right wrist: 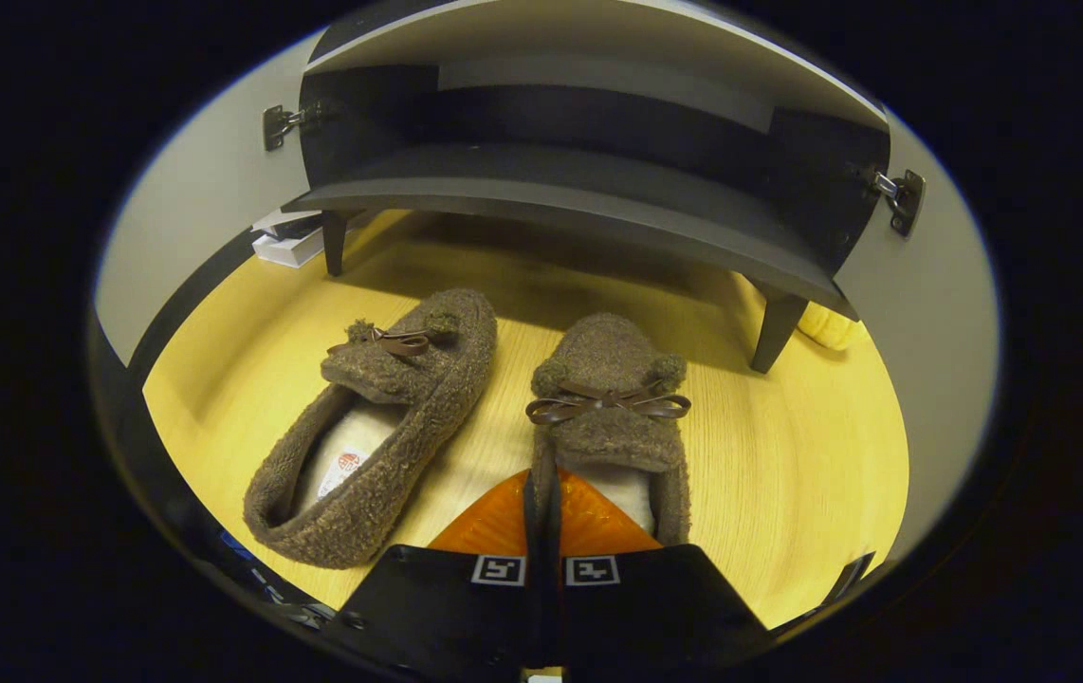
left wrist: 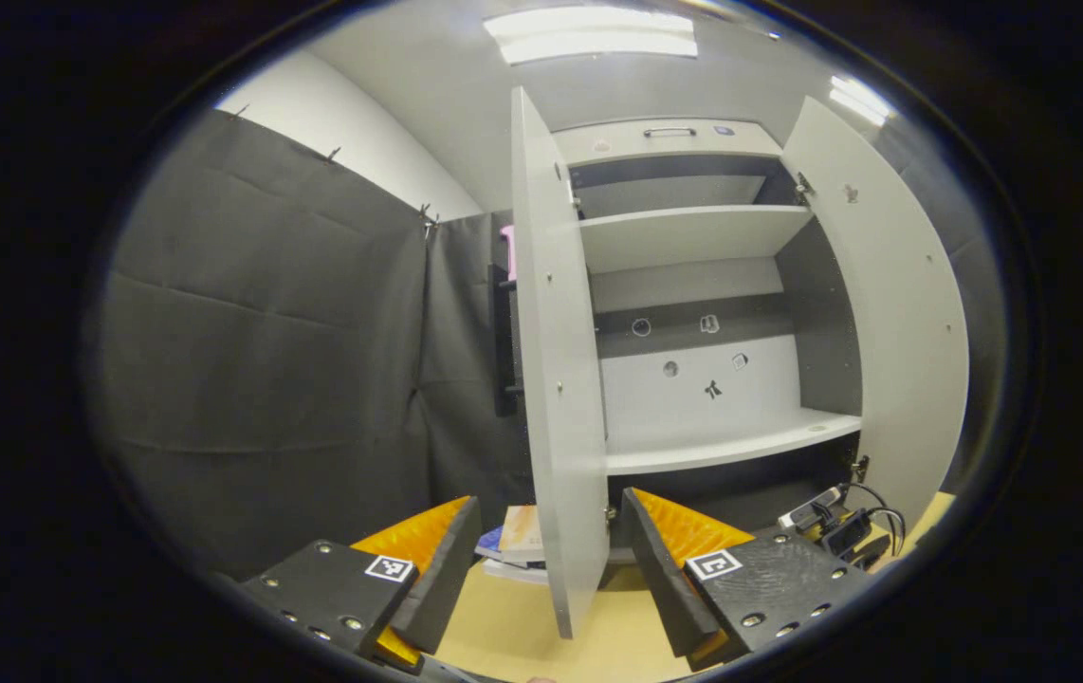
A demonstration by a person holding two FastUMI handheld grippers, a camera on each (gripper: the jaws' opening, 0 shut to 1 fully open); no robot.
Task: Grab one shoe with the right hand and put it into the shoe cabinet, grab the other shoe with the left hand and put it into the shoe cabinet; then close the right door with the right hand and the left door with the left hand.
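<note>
With the shoe cabinet (left wrist: 693,285) doors wide, your left gripper (left wrist: 541,560) spread and empty, your right gripper (right wrist: 541,512) pinching the right shoe's (right wrist: 610,417) thin heel edge on the floor (right wrist: 788,446), expect slippage; the left shoe's (right wrist: 380,427) insole label is unreadable.

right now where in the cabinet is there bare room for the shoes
The lower white shelf and upper shelf, between the two open doors, both lie bare. Crowded: the floor at the cabinet's right foot, with cables, and behind the left door, with books.
</note>
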